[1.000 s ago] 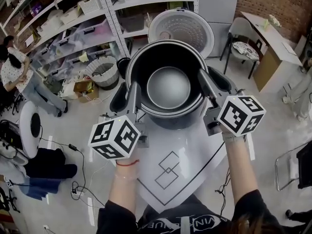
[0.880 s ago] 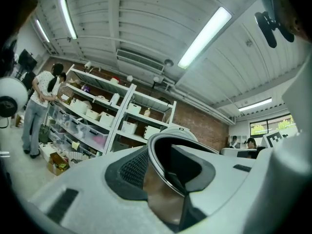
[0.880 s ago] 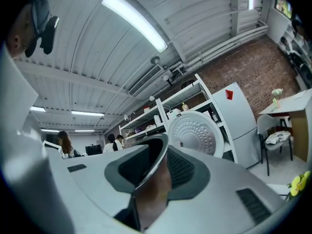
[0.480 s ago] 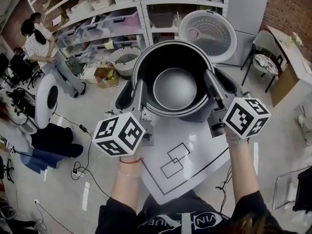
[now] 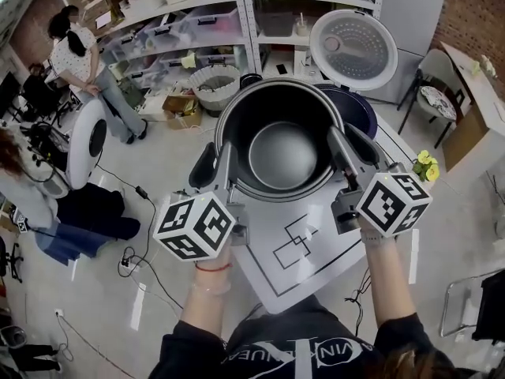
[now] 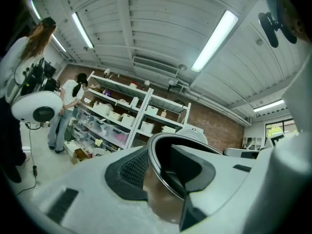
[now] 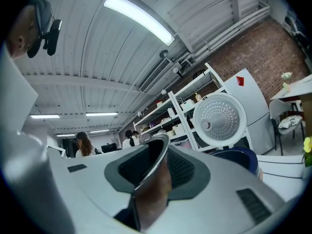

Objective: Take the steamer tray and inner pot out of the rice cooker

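Observation:
The dark inner pot (image 5: 282,152), with its grey bottom showing, hangs above the white table (image 5: 316,267), held by both grippers at its rim. My left gripper (image 5: 217,163) is shut on the pot's left rim (image 6: 158,162), one pad inside and one outside. On the opposite side my right gripper (image 5: 347,152) is shut on the right rim (image 7: 155,167). Behind the pot to the right stands the blue rice cooker (image 5: 360,113), its round perforated lid (image 5: 353,50) raised. No steamer tray is in view.
Yellow flowers (image 5: 426,163) stand at the table's right edge. Shelves with boxes (image 5: 173,22) line the back wall, a white basket (image 5: 215,85) sits on the floor below them, and people (image 5: 79,54) stand at the far left. A chair (image 5: 435,101) is at right.
Both grippers have carried the pot to the left and toward me, away from the rice cooker, whose blue body now shows behind it at right. Both grips are unchanged.

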A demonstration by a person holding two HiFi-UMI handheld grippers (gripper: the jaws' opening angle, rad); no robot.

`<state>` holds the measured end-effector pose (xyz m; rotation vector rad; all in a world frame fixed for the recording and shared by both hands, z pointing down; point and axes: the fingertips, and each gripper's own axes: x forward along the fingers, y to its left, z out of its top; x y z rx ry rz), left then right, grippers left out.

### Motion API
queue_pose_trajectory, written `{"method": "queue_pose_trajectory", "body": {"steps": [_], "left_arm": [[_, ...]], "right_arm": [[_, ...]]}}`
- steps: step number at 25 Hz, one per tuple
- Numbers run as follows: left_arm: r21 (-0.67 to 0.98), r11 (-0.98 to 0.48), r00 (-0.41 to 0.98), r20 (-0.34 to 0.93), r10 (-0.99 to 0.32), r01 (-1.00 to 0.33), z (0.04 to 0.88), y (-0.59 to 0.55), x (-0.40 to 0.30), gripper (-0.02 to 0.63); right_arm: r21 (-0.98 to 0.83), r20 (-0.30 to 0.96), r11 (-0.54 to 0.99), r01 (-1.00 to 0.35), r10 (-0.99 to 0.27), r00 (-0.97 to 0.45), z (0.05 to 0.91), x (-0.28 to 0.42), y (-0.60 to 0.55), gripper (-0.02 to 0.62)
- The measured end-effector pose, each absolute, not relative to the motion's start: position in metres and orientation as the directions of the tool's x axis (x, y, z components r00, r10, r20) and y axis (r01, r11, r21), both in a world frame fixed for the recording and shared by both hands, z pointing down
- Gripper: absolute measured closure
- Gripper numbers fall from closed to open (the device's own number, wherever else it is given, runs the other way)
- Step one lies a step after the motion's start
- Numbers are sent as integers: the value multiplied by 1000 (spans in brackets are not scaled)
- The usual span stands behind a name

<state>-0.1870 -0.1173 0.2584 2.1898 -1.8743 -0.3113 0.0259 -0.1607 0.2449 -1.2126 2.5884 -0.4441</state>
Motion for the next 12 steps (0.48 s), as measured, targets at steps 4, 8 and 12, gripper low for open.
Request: {"method": "queue_pose_trajectory", "body": {"steps": [4,8,12], "left_arm": [[322,-127,144,29,-989,-938,277,-99,-198,476],[333,-122,147,51,-988,-935,297,-83,-200,476],[361,-112,155,91,-984,-926,325,-68,-199,476]], "right_arm": [[-385,-66,601,-701,-775,-628,263,15,-141,482],[-377,-36,598,-708,-773,-633,281,12,-125,482],[-395,2,582,-711,-773,-634,307,14,-110,482]]}}
